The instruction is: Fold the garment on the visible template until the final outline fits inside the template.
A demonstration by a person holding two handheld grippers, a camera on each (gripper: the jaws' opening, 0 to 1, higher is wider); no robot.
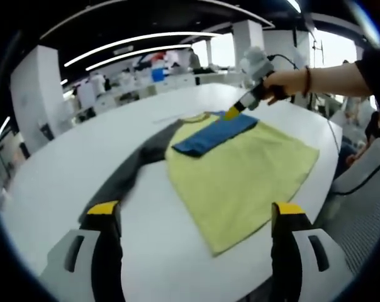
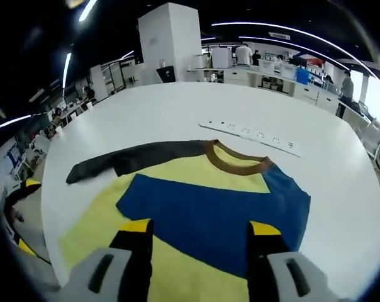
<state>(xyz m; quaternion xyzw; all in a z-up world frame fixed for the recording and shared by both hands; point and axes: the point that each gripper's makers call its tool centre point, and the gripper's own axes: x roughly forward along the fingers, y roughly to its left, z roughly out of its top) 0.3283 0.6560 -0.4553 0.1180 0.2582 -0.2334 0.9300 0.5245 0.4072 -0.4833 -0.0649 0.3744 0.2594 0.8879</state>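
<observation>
Left gripper view: garment [image 1: 240, 170] near table [image 1: 64, 163] edge

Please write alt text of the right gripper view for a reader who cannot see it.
A yellow shirt with a brown collar lies flat on a white table; its blue sleeve is folded across the body and its grey sleeve is spread out sideways. The right gripper is open above the blue sleeve.

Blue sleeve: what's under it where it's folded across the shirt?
The folded blue fabric sleeve lies on the yellow shirt body, below the brown ribbed collar. Yellow shows around it; the chest beneath is covered, so it cannot be checked.
</observation>
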